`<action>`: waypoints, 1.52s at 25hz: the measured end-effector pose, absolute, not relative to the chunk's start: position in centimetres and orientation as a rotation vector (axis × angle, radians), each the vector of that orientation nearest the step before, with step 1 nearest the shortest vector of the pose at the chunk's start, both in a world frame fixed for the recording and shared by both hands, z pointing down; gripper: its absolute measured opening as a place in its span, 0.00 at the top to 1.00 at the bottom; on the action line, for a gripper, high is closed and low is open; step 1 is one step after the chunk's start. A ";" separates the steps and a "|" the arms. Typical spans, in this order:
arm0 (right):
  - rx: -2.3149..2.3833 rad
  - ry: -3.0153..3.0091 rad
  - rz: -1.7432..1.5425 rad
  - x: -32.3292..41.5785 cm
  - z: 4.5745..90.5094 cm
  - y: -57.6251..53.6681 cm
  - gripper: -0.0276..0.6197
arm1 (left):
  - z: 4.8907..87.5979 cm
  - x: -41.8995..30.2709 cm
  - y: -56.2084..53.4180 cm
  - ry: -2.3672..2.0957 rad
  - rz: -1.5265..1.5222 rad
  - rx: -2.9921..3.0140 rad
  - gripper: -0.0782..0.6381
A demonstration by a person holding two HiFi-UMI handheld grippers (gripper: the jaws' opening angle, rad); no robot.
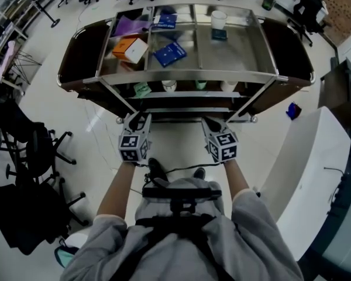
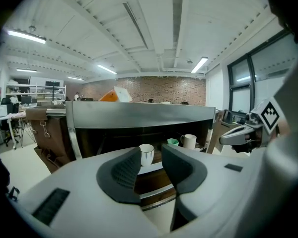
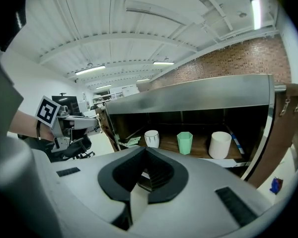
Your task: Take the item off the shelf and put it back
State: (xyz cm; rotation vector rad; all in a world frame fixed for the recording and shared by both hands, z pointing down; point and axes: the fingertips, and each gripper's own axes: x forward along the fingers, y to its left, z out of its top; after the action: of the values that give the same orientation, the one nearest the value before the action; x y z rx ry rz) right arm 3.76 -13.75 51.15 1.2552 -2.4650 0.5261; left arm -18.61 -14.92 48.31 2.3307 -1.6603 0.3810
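Note:
A steel-framed shelf cart (image 1: 190, 74) stands in front of me. Three things stand on its lower shelf: a white cup with thin stripes (image 3: 151, 138), a green cup (image 3: 185, 143) and a plain white cup (image 3: 220, 145). In the left gripper view the striped cup (image 2: 146, 154) shows just beyond the jaws. My left gripper (image 1: 138, 119) hangs before the cart's front edge, its jaws (image 2: 151, 156) a little apart with nothing between them. Beside it my right gripper (image 1: 213, 123) is level with it, and its pads meet at the tips, holding nothing (image 3: 146, 152). Neither gripper touches the cart.
The cart's top tray holds an orange box (image 1: 130, 48), a blue book (image 1: 169, 53), a purple item (image 1: 130, 25) and a cup (image 1: 219, 20). Black office chairs (image 1: 35, 151) stand to the left. A white table (image 1: 307, 157) is close on the right.

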 end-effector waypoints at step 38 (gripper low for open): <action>1.354 -2.413 0.520 6.4 51.6 -12.5 0.94 | 49.6 -22.8 -10.2 -1.758 0.322 2.139 0.88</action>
State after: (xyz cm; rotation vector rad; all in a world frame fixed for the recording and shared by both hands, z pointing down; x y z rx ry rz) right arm 6.44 -12.53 51.59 1.3536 -2.4127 0.5204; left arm -22.77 -10.17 49.59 2.1389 -1.7580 0.3215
